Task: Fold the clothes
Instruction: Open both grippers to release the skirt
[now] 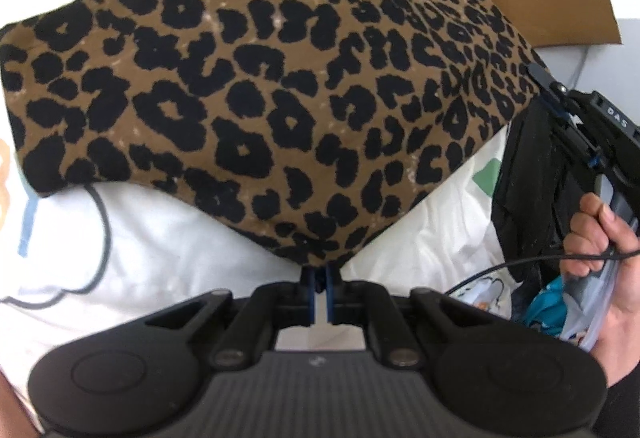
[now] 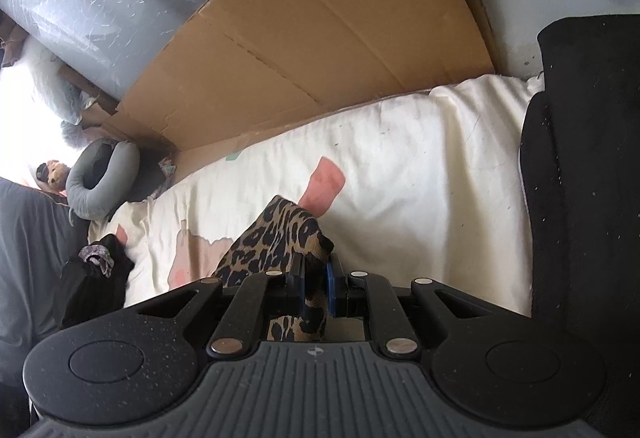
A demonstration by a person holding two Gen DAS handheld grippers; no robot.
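Garment: the leopard-print cloth [image 1: 256,86] hung stretched above the white bedding [image 1: 168,250], held at two corners.
Left gripper [image 1: 321,278]: clenched on the near corner.
Right gripper [image 2: 316,278]: clamped on a bunched corner.
Risk: the left gripper's thin pinch might slip under tension, dropping that corner and skewing the fold.
Long axis: it seemingly ran left-right across the left wrist view, sagging to a point at the left gripper.

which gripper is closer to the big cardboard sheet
Right. The right gripper, shut on the leopard-print garment, holds its far corner toward the cardboard sheet. The left gripper pinches the near corner, farther away.
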